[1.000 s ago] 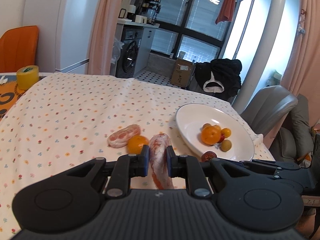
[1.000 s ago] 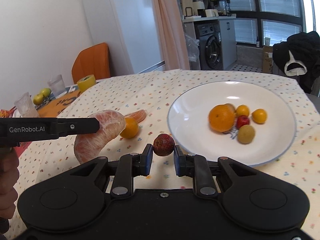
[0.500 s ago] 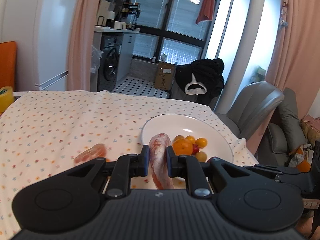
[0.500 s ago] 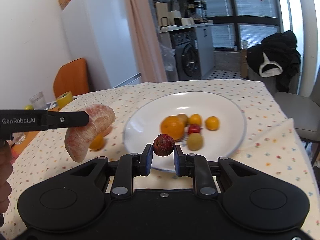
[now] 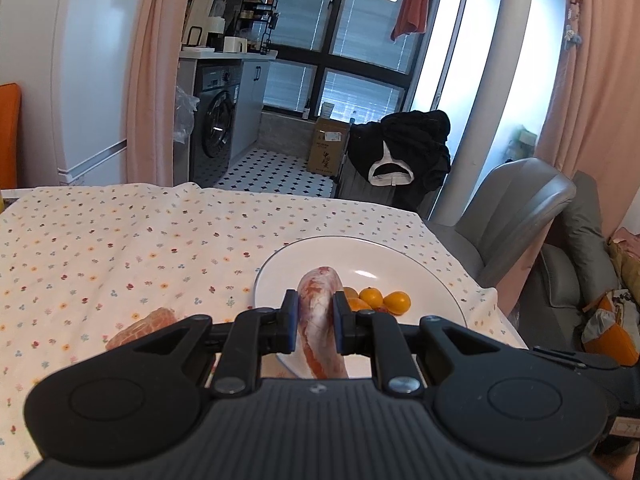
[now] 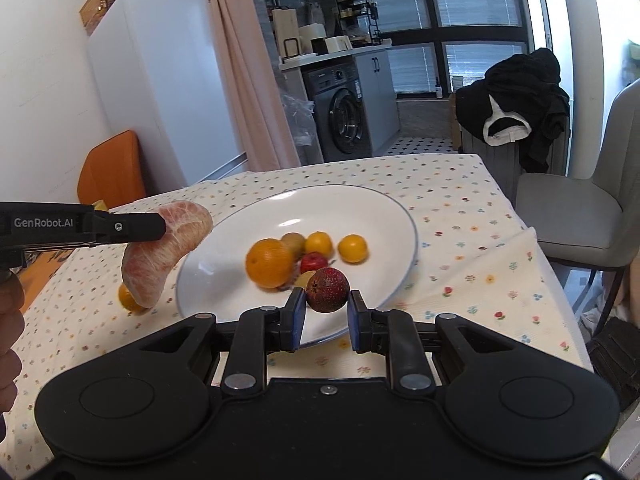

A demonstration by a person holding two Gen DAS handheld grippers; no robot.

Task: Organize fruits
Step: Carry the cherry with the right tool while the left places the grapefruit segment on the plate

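Left wrist view: our left gripper (image 5: pixel 314 320) has its fingers (image 5: pixel 289 320) pressed on a peeled pomelo segment (image 5: pixel 318 312), which curves down between them. The white plate (image 5: pixel 432 276) now sits straight ahead and close; a second ago it lay off to the right, so we have swung toward it. Small oranges (image 5: pixel 384 299) lie on the plate just behind the segment. Another pomelo segment (image 5: pixel 142 322) rests on the flowered surface (image 5: pixel 120 248), left of the plate.

Right wrist view: our right gripper (image 6: pixel 326 314) has fingers narrowed onto a small dark red fruit (image 6: pixel 327 289), held over the plate's near rim; it has travelled from beside the plate to above it. On the plate: a large orange (image 6: pixel 269 262), a red fruit (image 6: pixel 314 262), a brownish one (image 6: pixel 293 242), two small oranges. The left gripper's segment hangs at the plate's left edge, a small orange (image 6: pixel 129 300) on the surface below it.

Judgement: both loads are nearly placed; release comes next, then the leftover segment and the stray orange.
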